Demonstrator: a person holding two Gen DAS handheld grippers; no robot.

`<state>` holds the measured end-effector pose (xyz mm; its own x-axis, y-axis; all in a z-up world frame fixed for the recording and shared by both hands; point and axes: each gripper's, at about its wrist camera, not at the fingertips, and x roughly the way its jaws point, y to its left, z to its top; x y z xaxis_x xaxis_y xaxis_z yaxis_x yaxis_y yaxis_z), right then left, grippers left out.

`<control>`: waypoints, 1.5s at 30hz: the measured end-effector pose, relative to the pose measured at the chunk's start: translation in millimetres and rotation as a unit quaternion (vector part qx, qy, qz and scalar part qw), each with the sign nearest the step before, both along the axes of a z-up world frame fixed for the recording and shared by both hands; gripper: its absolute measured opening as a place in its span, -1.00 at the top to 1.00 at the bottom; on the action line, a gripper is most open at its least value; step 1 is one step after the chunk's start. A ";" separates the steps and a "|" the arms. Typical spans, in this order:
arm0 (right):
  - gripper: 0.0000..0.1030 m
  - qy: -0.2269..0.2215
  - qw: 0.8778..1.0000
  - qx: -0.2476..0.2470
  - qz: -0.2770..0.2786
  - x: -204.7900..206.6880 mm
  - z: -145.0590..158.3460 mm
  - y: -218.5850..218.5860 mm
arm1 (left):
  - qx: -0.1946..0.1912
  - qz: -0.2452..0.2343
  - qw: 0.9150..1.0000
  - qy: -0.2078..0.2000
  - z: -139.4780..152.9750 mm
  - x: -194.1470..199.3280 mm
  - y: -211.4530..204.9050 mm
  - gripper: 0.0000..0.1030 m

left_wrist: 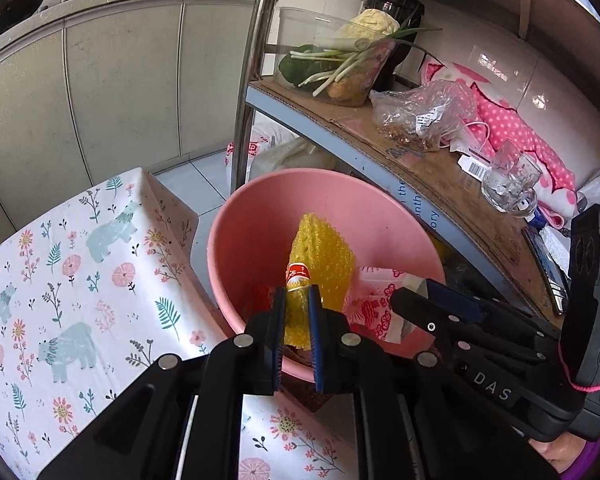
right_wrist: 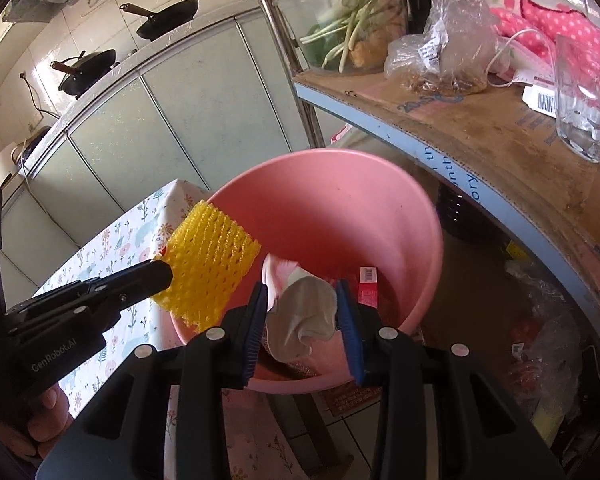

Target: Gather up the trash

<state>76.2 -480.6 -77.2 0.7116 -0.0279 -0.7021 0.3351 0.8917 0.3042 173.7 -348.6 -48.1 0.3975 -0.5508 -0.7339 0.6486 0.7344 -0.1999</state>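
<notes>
Nearest the lens: 2 grippers, side by side, tilted down over a pink bucket [left_wrist: 256, 240] that stands on the floor between a table's corner and a metal rack.

On the left, left gripper [left_wrist: 296, 312] clamped tight on a yellow foam net [left_wrist: 320, 256], pads biting the net's lower end, a red-and-white label [left_wrist: 298, 274] showing just above the tips. Net poised upright over the bucket's mouth, apparently so that a release sends it straight in, not onto the tablecloth.

On the right, right gripper [right_wrist: 302, 304] closed on a crumpled white wrapper with pink and red print [right_wrist: 300, 312], jaws part-way apart because of the bulk between them. Wrapper likewise hung over the opening, inside the near rim, seemingly for the same drop.

Down inside the bucket, a red packet with a barcode [right_wrist: 368, 286] against the far-right wall, plus brownish scraps at the bottom, too dim to name. Trash gathered there already, by the look of it; 2 more pieces about to join.

Left of the bucket, a table under a floral tablecloth with bears [left_wrist: 60, 280], its corner touching or nearly touching the rim; hard to tell which.

Right and farther off, a rack shelf lined with cardboard [left_wrist: 440, 172], bearing a clear plastic bag [left_wrist: 420, 116], a glass jar [left_wrist: 508, 184], pink dotted cloth [left_wrist: 516, 132] and a container of spring onions [left_wrist: 340, 68].

Farthest, pale cabinet doors [left_wrist: 120, 80] below a counter with black pans [right_wrist: 168, 20].
</notes>
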 end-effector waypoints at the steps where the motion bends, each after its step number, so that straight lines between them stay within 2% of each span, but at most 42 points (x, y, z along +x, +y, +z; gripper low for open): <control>1: 0.30 0.005 1.000 -0.002 -0.001 0.9 -0.8 0.1 | 0.001 0.000 1.000 0.001 -0.6 0.1 0.0 0.75; 9: 0.29 0.007 1.000 -0.021 0.010 -0.9 2.9 8.8 | -0.018 0.006 1.000 0.001 8.7 -3.9 8.4 0.34; 18: 0.29 -0.007 0.999 -0.039 0.015 -22.6 21.9 27.0 | -0.026 0.016 0.999 -0.021 29.3 -25.6 25.8 0.32; 20: 0.08 -0.006 0.999 -0.044 0.018 -27.8 25.5 32.7 | -0.027 0.024 0.999 -0.027 33.7 -31.0 31.5 0.31; 29: 0.08 -0.017 0.998 -0.060 0.032 -52.7 40.5 62.6 | -0.024 0.056 0.997 -0.054 46.4 -58.7 61.6 0.31; 45: 0.08 -0.009 0.994 -0.105 0.042 -74.4 43.1 106.7 | -0.041 0.092 0.993 -0.058 51.3 -86.3 102.6 0.31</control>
<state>1.8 -373.9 -34.1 0.7295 -0.1121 -0.6747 0.2528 0.9608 0.1137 87.4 -246.0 3.2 0.5759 -0.5170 -0.6333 0.5271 0.8270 -0.1958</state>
